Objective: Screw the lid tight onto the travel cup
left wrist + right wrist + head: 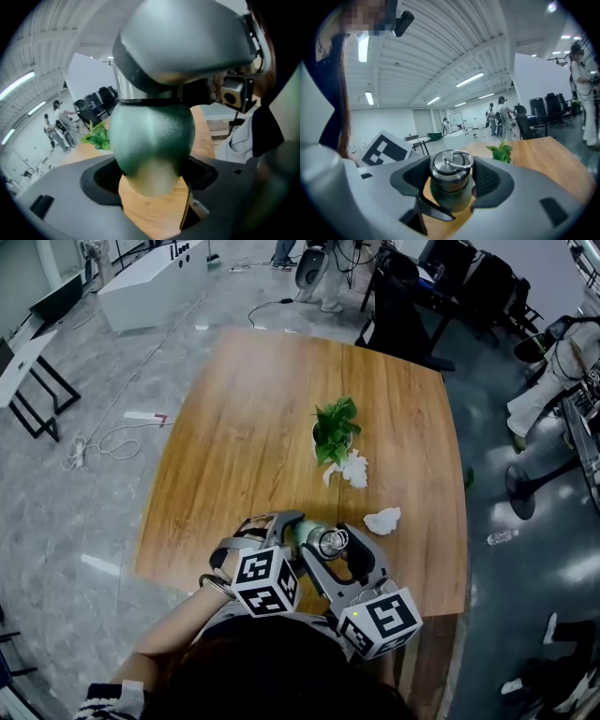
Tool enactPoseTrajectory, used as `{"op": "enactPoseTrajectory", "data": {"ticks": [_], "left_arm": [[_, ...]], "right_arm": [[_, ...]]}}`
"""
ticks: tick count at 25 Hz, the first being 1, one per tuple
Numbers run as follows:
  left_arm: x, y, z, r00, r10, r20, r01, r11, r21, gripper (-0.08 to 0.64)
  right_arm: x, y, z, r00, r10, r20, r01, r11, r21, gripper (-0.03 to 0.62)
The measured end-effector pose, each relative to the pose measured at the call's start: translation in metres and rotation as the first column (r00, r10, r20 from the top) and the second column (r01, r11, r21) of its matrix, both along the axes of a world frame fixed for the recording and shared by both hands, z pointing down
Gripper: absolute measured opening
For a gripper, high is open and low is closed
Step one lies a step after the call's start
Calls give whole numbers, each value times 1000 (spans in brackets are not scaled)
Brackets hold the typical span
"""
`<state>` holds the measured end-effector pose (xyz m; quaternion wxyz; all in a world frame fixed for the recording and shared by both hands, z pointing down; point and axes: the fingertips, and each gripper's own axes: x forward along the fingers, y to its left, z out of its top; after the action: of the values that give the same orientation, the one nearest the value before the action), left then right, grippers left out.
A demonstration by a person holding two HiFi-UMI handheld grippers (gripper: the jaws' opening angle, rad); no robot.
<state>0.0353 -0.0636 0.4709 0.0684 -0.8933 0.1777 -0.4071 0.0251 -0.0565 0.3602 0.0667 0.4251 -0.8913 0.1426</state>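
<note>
Open office hall with a pale grey floor, desks and a few people (pixel 503 115) standing far off; a wooden table (pixel 234 437) fills the middle of the head view. Both grippers meet over its near edge, and the person's dark hair cuts off their handles at the bottom of that view.

The green cup (pixel 152 136) sits between the jaws of the left gripper (pixel 152 180), clamped by its body, with its rounded base bulging toward that camera. The upper part of the cup is covered there by the grey bulk of the other gripper, so only a steel band shows. The right gripper (pixel 451 183) is closed on the steel lid (pixel 451 166), whose ring handle lies flat on top. From the head view the cup is nearly all hidden behind the two marker cubes. Whether the lid is fully seated, and whether the cup touches the wood, cannot be made out.

Farther along the table stands a small potted plant (pixel 335 427), a crumpled tissue (pixel 355 470) just beside it and another wad (pixel 382 520) nearer the grippers.
</note>
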Motion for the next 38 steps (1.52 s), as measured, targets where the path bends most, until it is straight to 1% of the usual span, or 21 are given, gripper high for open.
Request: {"op": "enactPoseTrajectory", "data": {"ticks": [1, 3, 5, 6, 8, 11, 13, 14, 16, 18, 20, 21, 23, 27, 29, 30, 32, 34, 35, 37, 38], "left_arm": [[3, 8, -1, 998, 47, -41, -49, 997, -62, 383], [8, 28, -7, 980, 130, -149, -158, 968, -195, 383], [12, 42, -13, 960, 187, -210, -239, 936, -260, 384], [13, 44, -14, 958, 194, -212, -247, 932, -266, 384], [14, 36, -13, 973, 151, -174, -190, 952, -239, 384], [10, 12, -6, 998, 48, -51, -54, 991, -120, 383], [6, 3, -3, 1000, 18, 3, -17, 998, -58, 384], [5, 4, -2, 1000, 25, 4, -25, 998, -57, 385], [8, 15, -6, 995, 92, -45, -97, 989, -111, 383], [13, 33, -12, 974, 194, -119, -213, 961, -175, 383], [15, 44, -15, 956, 249, -155, -277, 939, -203, 383], [16, 44, -15, 956, 245, -159, -275, 939, -206, 384], [16, 38, -14, 967, 199, -159, -230, 951, -207, 383], [21, 29, -11, 980, 87, -180, -128, 965, -230, 384], [20, 22, -8, 988, 31, -154, -62, 978, -199, 384], [19, 19, -5, 990, 19, -137, -43, 983, -178, 384], [19, 20, -5, 990, 43, -137, -66, 984, -166, 383], [20, 30, -11, 975, 114, -191, -154, 966, -207, 383], [21, 38, -15, 961, 164, -222, -215, 949, -231, 383], [23, 54, -20, 929, 271, -252, -334, 907, -256, 384], [23, 58, -20, 919, 306, -247, -367, 894, -259, 384]], "right_arm": [[-2, 3, -5, 999, -43, 6, 43, 999, 13, 272], [-7, 12, -15, 988, -149, 30, 148, 988, 39, 272], [-8, 19, -22, 973, -227, 43, 224, 973, 63, 272], [-7, 20, -23, 971, -237, 44, 233, 970, 72, 272], [-5, 15, -24, 980, -198, 32, 195, 977, 90, 270], [-6, 9, -17, 993, -103, -56, 109, 988, 109, 270], [-9, 9, -13, 992, -68, -105, 81, 989, 127, 270], [-10, 9, -14, 993, -63, -99, 76, 989, 129, 270], [-12, 12, -19, 995, -94, -37, 98, 987, 124, 270], [-15, 17, -27, 985, -174, 19, 170, 978, 122, 272], [-15, 20, -28, 976, -218, 2, 216, 967, 131, 272], [-13, 20, -27, 978, -210, -20, 211, 968, 139, 272], [-9, 15, -25, 987, -159, -34, 163, 975, 151, 270], [2, 5, -19, 998, -58, 23, 55, 992, 116, 270], [5, 3, -14, 999, -26, 21, 24, 995, 99, 270], [6, 3, -12, 1000, -19, 18, 18, 995, 96, 270], [7, 4, -13, 999, -21, 38, 18, 995, 95, 270], [6, 9, -19, 994, -83, 73, 76, 993, 87, 270], [4, 13, -21, 986, -144, 84, 138, 987, 79, 270], [-1, 24, -24, 956, -280, 84, 275, 959, 68, 272], [-2, 27, -23, 943, -324, 73, 319, 945, 66, 272]]}}
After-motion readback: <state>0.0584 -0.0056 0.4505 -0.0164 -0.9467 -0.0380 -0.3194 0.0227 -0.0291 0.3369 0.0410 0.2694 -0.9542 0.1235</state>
